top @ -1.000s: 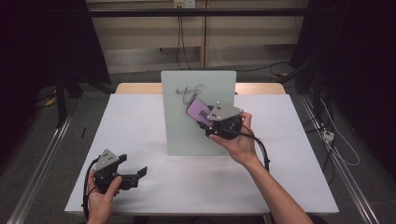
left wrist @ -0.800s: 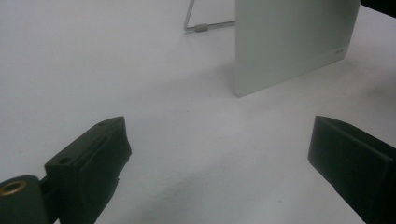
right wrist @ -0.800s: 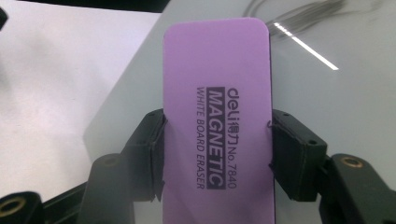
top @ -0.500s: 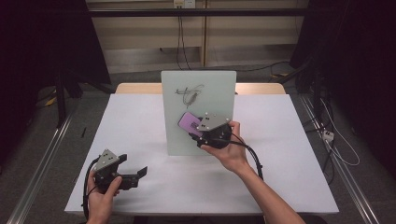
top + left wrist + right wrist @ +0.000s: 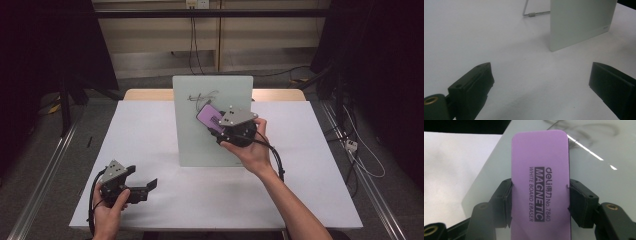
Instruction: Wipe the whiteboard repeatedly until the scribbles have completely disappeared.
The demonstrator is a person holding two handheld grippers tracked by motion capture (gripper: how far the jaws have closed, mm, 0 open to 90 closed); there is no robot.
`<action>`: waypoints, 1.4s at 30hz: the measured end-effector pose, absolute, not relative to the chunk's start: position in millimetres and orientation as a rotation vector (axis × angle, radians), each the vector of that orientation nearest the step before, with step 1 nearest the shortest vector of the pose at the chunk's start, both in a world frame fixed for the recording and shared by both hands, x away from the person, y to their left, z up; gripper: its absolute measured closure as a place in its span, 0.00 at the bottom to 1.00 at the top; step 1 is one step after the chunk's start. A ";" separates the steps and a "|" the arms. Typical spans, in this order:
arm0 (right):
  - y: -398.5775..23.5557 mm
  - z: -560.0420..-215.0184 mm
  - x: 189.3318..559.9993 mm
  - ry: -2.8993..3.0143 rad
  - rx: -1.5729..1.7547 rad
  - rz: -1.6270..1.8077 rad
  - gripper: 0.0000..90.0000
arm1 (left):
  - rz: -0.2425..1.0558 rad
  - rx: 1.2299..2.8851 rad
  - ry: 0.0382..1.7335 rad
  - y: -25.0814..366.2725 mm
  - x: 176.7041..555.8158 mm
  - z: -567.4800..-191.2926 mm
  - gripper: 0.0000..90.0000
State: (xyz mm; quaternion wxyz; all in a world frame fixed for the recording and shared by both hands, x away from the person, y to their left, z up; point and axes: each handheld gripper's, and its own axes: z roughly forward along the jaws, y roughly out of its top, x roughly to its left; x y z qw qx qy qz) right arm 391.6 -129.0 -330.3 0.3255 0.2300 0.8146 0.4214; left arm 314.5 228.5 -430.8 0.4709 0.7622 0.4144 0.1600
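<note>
In the high view I see my right gripper (image 5: 216, 126) holding a purple rectangular whiteboard eraser (image 5: 209, 116) against the upright pale glass writing board (image 5: 200, 145), just below a dark scribble (image 5: 201, 96) near the top edge of the board. I judge the wiping as hardly begun, because the scribble is whole and the eraser has yet to reach it. My left gripper (image 5: 145, 187) rests low on the white tabletop (image 5: 145, 130), well apart from the board; around the tabletop are a grey floor and dark curtains. In the left gripper view the jaws stand wide apart with nothing between them. In the right gripper view the jaws are clamped on both long sides of the eraser.
</note>
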 end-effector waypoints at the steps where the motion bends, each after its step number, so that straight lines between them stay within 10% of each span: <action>1: -130.2 -327.7 392.3 2.129 0.602 1.101 0.46 | 0.392 1.868 1.014 228.4 314.5 -430.8 0.06; 22: -141.5 -287.8 405.5 2.006 0.641 1.098 0.46 | 0.396 1.875 1.013 228.1 315.0 -430.8 0.06; 42: -92.9 -335.7 394.9 2.149 0.551 1.077 0.46 | 0.401 1.864 1.025 228.0 315.1 -431.1 0.06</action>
